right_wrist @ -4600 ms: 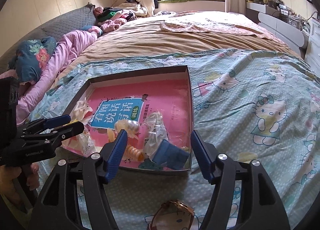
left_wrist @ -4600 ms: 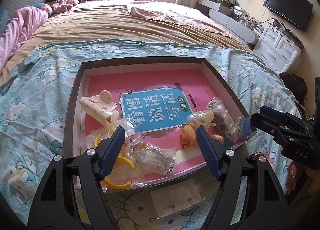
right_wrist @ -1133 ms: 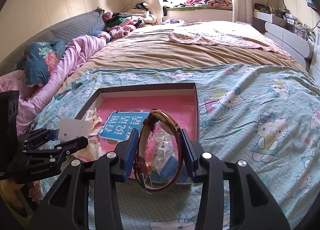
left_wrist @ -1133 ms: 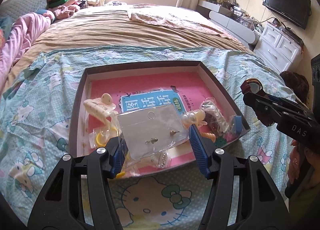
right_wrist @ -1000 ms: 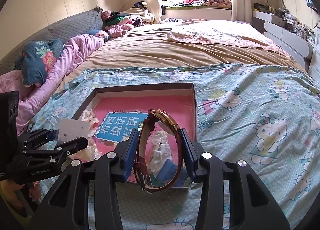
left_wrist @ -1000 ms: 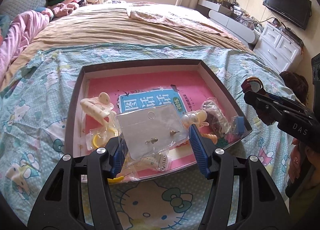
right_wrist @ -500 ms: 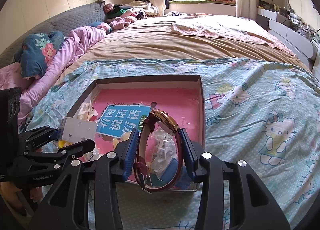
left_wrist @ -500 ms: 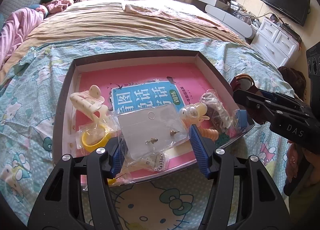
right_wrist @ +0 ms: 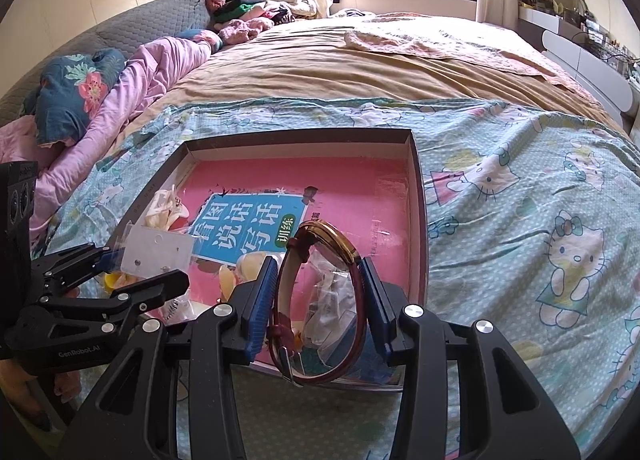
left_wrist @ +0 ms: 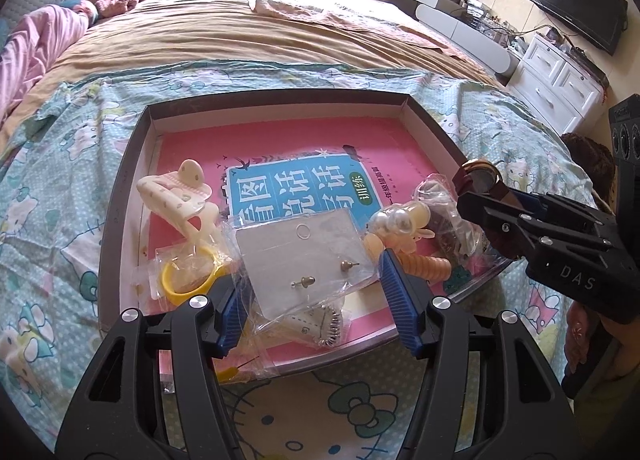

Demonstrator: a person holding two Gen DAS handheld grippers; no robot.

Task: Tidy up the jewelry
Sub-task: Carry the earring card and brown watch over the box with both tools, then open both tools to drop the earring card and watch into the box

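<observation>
Holding one earring card (left_wrist: 298, 256) with two studs, the left gripper (left_wrist: 310, 296) is kept clamped. One watch (right_wrist: 320, 300) is gripped by the right gripper (right_wrist: 318, 302) above one box (right_wrist: 418, 220).

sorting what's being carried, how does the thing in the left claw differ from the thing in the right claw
The earring packet in the left claw is flat, clear and rectangular; the watch in the right claw is a dark red loop standing on edge. The packet holds tiny studs; the watch is one piece. Both are clamped above the box.

Hair clip (left_wrist: 176, 196) left in box (left_wrist: 120, 196); watch (right_wrist: 320, 300) right.
</observation>
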